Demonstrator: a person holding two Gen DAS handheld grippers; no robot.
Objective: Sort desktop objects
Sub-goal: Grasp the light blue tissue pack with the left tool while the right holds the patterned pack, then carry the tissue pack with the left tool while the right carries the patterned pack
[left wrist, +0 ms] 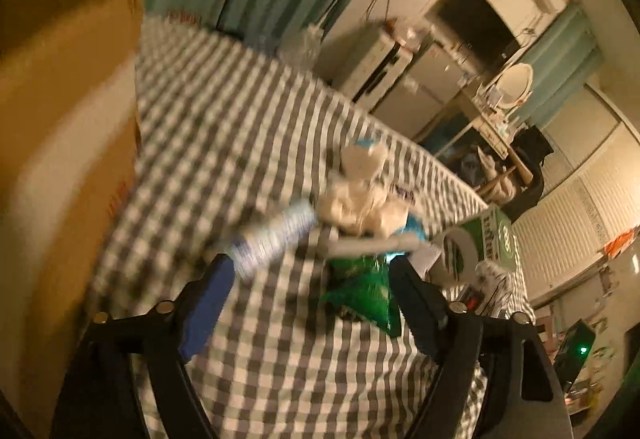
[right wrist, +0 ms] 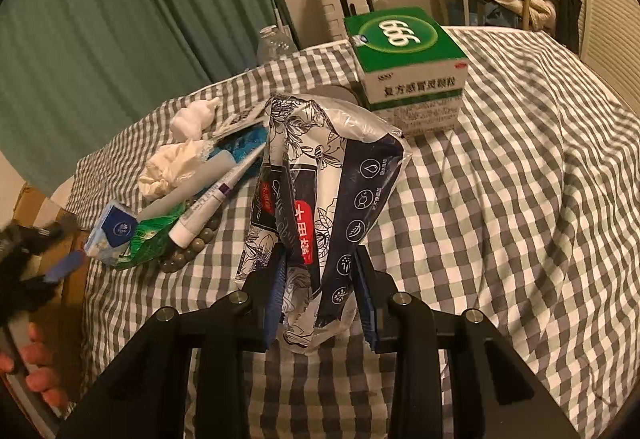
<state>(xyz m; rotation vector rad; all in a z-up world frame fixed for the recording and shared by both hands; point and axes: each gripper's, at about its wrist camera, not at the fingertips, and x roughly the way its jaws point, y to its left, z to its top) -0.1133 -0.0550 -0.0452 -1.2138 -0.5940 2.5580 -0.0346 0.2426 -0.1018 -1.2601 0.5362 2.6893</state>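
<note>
My right gripper [right wrist: 320, 263] is shut on a black-and-white floral plastic pack [right wrist: 320, 175] and holds it above the checked tablecloth [right wrist: 500, 219]. Left of it lies a pile: crumpled white tissue [right wrist: 168, 167], a white tube [right wrist: 216, 199], a small blue tissue packet [right wrist: 114, 229], a green wrapper [right wrist: 150, 243] and a string of beads [right wrist: 192, 243]. My left gripper [left wrist: 310, 271] is open and empty, hovering just short of the same pile: blue packet [left wrist: 272, 239], tissue [left wrist: 356, 207], green wrapper [left wrist: 360, 287]. It also shows blurred at the right wrist view's left edge [right wrist: 48, 263].
A green-and-white medicine box [right wrist: 408, 59] [left wrist: 498, 239] stands at the table's far side. A brown cardboard box [left wrist: 60, 143] stands beside the table on the left. A roll of tape [left wrist: 460, 251] lies near the medicine box. Furniture and curtains lie beyond the table.
</note>
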